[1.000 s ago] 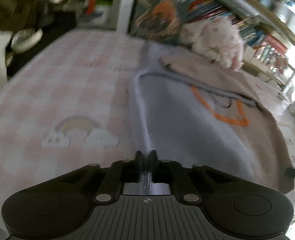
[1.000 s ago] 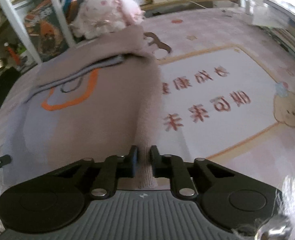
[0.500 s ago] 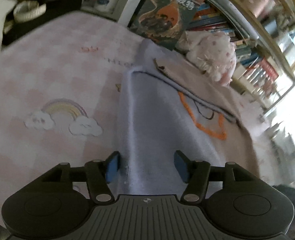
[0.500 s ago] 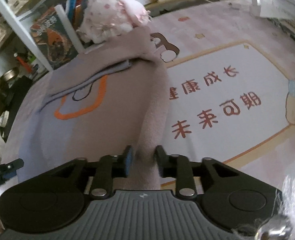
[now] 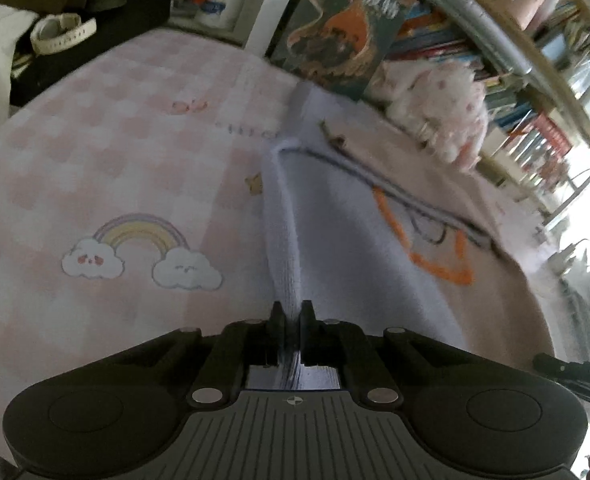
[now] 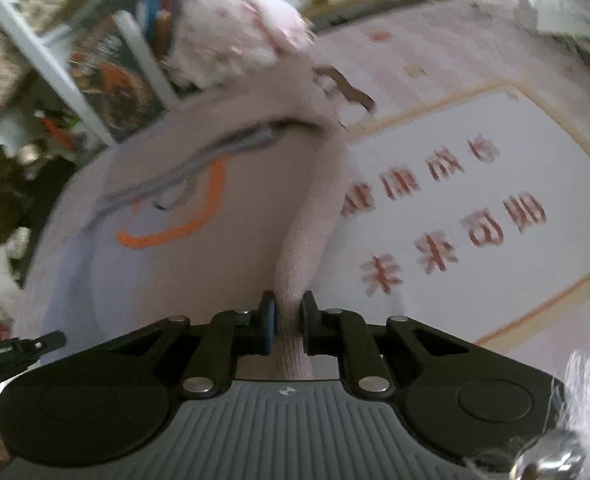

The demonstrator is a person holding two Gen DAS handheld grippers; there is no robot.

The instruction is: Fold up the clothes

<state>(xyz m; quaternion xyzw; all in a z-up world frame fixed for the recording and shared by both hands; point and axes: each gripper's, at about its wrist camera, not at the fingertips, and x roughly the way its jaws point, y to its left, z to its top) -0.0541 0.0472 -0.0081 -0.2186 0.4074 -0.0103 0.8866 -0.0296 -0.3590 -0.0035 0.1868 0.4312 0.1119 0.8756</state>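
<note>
The left tool [image 5: 291, 312] is clenched on the near left edge of the sweater [image 5: 359, 280], a ridge of pale lavender knit pinched between its black fingers [image 5: 275, 318]. The right tool [image 6: 286, 308] is clenched on the near right edge, where a fold of pinkish knit rises between its fingers [image 6: 309, 308]. The sweater lies spread on a pink checked mat [image 5: 115, 152] printed with a rainbow [image 5: 141, 252] and red characters [image 6: 443, 216]. Its far part is folded over towards the tools, showing a grey edge and an orange outline [image 5: 423, 248]. A plush toy [image 5: 443, 120] sits just beyond the sweater's far edge, against a bookshelf [image 5: 535, 92] with a poster [image 5: 343, 28]. Each view catches the tip of the other tool at its side. The right view is blurred.
</note>
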